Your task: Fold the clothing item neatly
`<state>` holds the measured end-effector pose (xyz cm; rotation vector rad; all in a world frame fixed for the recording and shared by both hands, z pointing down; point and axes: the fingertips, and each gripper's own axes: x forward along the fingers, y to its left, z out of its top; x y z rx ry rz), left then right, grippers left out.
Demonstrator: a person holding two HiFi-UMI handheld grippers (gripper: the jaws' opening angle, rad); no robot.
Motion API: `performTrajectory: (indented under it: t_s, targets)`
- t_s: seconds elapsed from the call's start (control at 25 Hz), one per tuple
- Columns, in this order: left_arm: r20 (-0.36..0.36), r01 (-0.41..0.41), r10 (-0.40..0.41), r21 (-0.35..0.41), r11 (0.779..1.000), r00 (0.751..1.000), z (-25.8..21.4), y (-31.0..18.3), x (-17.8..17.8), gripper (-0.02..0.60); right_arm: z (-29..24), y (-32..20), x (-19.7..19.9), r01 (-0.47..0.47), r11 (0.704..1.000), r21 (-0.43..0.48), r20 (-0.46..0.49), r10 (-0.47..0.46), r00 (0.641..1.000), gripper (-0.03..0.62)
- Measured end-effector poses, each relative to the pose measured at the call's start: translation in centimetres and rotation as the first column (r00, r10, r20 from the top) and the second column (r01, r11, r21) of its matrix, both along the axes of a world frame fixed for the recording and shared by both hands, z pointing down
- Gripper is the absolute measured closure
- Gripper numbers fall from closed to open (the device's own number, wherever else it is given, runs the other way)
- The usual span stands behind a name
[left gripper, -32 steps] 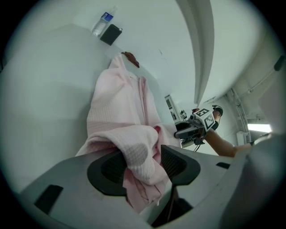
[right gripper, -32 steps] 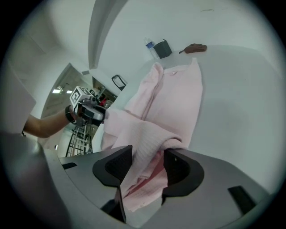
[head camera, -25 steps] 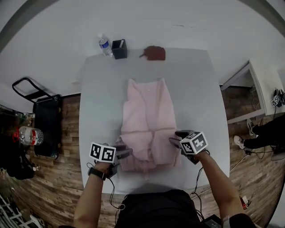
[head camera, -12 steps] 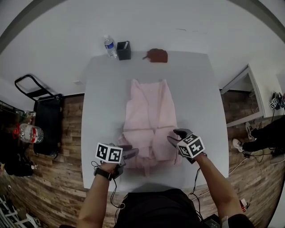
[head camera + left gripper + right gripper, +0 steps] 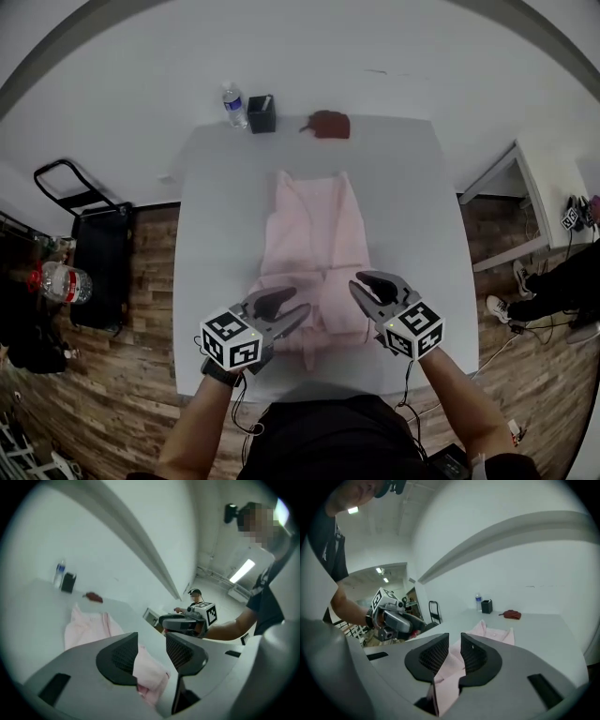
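Pink cloth sits in both claws at the bottom of the head view, nearest the person. The left claw (image 5: 151, 641) has just been closing. It stands about half shut, with a bunch of the hem caught low between its pads. The right claw (image 5: 453, 641) has also just been closing, and its pads stand narrowly apart, pinched on a thinner fold. Both are raised above the white table (image 5: 216, 206), each holding a near corner of the pale pink collared shirt (image 5: 314, 234).

The shirt lies lengthwise down the middle of the table, with its collar at the far end. Its sides look already turned in, leaving a narrow panel, so the lengthwise folding seems done. What is left, as I judge it, is to carry the near hem up towards the collar and smooth the stack. That fold has begun but nothing has been laid down yet.

Along the table's far edge, in the upper middle of the frame, stand a clear plastic water bottle (image 5: 234, 103) and a black square holder (image 5: 261, 113). A reddish-brown crumpled item (image 5: 328, 124) lies beside them.

The bottle's label is too small to read. The cubes on the claws carry only black-and-white square markers, with no lettering, and no brand shows on the shirt.
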<state>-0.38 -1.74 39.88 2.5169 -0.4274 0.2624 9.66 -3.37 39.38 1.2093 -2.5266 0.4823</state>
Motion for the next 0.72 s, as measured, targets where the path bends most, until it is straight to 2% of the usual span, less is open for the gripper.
performTrajectory:
  t_s: [0.08, 0.16, 0.2, 0.24, 0.28, 0.32, 0.44, 0.52, 0.56, 0.64, 0.72]
  targets:
    - [-0.021, 0.05, -0.047, 0.181, 0.982, 0.999, -3.7, 0.5, 0.3, 0.407, -2.9, 1.1, -1.2, -0.007, 0.998, 0.058, 0.048, 0.004, 0.999, 0.528]
    - [-0.015, 0.09, -0.09, 0.302, 0.949, 0.996, -6.5, 1.4, 0.6, 0.408, -5.6, 2.2, -2.8, -0.004, 0.993, 0.119, 0.076, -0.005, 0.997, 0.53]
    - [-0.005, 0.113, -0.119, 0.346, 0.931, 0.993, -7.4, 1.8, 0.7, 0.433, -6.7, 2.8, -3.6, 0.007, 0.99, 0.144, 0.076, -0.018, 0.997, 0.531]
    - [0.001, 0.141, -0.153, 0.377, 0.916, 0.988, -8.1, 2.2, 0.7, 0.486, -7.4, 3.3, -4.3, 0.021, 0.987, 0.162, 0.064, -0.032, 0.997, 0.551]
    - [0.0, 0.173, -0.188, 0.389, 0.905, 0.982, -8.6, 2.5, 0.6, 0.538, -7.8, 3.9, -4.8, 0.036, 0.984, 0.175, 0.036, -0.043, 0.998, 0.559]
    - [-0.011, 0.207, -0.22, 0.388, 0.898, 0.975, -9.0, 2.9, 0.5, 0.563, -7.7, 4.4, -5.0, 0.046, 0.982, 0.185, -0.005, -0.046, 0.999, 0.562]
    - [-0.045, 0.256, -0.259, 0.384, 0.887, 0.965, -8.7, 4.3, 0.4, 0.575, -6.2, 5.5, -4.9, 0.055, 0.976, 0.213, -0.126, -0.028, 0.992, 0.559]
    - [-0.055, 0.242, -0.24, 0.393, 0.887, 0.969, -7.8, 5.3, 0.3, 0.574, -4.9, 6.4, -4.9, 0.082, 0.972, 0.22, -0.164, -0.046, 0.985, 0.493]
    - [-0.052, 0.226, -0.224, 0.405, 0.886, 0.973, -7.4, 5.6, 0.1, 0.561, -4.5, 6.9, -5.0, 0.098, 0.971, 0.22, -0.176, -0.059, 0.983, 0.482]
    - [-0.017, 0.178, -0.189, 0.441, 0.88, 0.982, -6.5, 6.1, -0.1, 0.495, -3.8, 7.8, -5.3, 0.112, 0.969, 0.221, -0.213, -0.064, 0.975, 0.48]
    - [0.042, 0.138, -0.177, 0.461, 0.877, 0.983, -5.3, 6.1, -0.2, 0.494, -2.9, 8.2, -5.5, 0.103, 0.969, 0.222, -0.262, -0.043, 0.964, 0.473]
